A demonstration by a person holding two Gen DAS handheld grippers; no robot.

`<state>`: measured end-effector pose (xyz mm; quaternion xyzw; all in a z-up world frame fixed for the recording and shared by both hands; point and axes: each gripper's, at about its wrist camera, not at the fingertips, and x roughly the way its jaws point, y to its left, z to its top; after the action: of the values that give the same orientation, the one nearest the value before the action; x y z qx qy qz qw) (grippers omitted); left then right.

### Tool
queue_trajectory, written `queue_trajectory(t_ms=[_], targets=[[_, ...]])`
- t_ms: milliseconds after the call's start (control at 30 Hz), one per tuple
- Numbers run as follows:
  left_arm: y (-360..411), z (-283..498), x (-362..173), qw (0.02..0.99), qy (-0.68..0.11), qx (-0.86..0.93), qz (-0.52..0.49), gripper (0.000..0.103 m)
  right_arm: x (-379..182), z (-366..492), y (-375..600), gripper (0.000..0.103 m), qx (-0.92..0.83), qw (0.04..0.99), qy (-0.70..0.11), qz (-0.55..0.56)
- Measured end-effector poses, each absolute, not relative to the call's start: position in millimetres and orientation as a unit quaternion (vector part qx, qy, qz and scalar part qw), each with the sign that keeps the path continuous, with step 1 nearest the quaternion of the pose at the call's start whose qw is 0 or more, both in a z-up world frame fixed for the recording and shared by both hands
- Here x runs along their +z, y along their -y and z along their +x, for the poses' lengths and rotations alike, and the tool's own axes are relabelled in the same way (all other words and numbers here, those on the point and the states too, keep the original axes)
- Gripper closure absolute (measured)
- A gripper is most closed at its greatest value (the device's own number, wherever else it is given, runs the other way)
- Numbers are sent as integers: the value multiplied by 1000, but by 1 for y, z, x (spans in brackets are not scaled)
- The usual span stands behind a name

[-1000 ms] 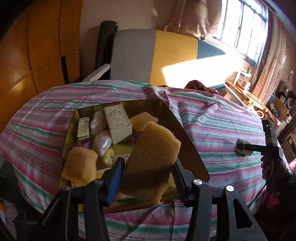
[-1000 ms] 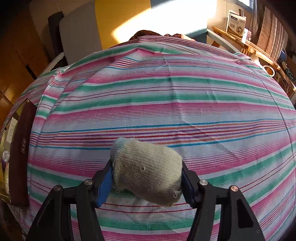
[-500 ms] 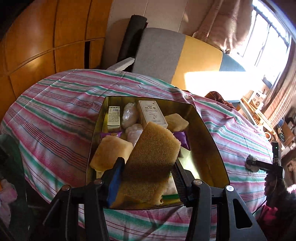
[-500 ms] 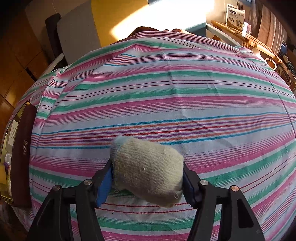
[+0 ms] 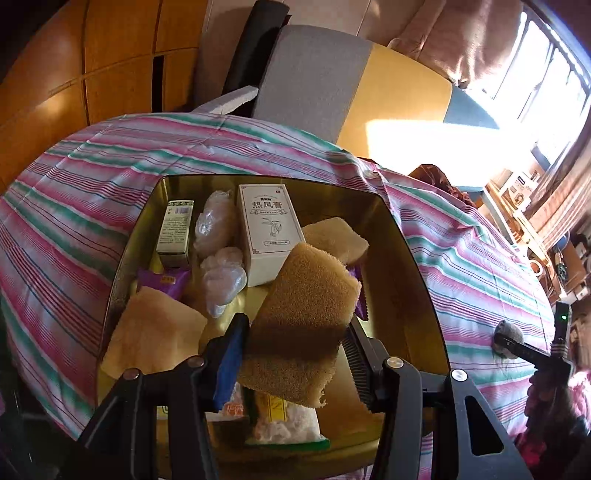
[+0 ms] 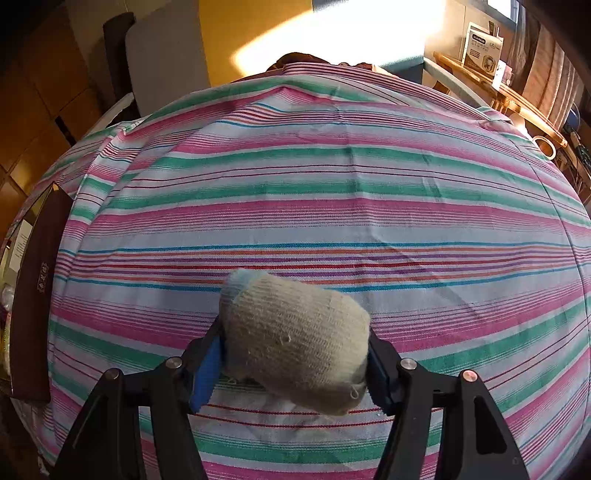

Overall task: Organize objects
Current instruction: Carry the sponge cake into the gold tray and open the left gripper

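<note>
Coarse tan sponge, tilted, clamped above the near half of the gold tin. Inside: white carton, small box, plastic-wrapped lumps, purple sachet, two more sponges. Rolled cream sock on the striped cloth.

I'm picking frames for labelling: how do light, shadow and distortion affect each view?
Left wrist: blown-out window, dark shadow across the sponge's lower half, golden tin glinting. Right wrist: sunlit patch overexposed, striped cloth bulging from fisheye, rolled sock sharp.
</note>
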<state>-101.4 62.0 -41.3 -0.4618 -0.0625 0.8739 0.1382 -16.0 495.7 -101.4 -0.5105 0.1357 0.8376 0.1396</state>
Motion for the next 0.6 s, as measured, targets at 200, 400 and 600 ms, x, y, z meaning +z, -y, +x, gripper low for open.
queue_trajectory(t_ms=[200, 400, 600], targets=[[-76, -133, -62, 114, 21, 871, -477, 52, -102, -18, -495, 37, 838, 139, -129, -512], [-81, -148, -76, 98, -9, 873, -477, 55, -101, -18, -492, 37, 838, 141, -122, -512], [-82, -132, -63, 94, -30, 891, -443, 42, -101, -19, -491, 37, 839, 142, -116, -513]])
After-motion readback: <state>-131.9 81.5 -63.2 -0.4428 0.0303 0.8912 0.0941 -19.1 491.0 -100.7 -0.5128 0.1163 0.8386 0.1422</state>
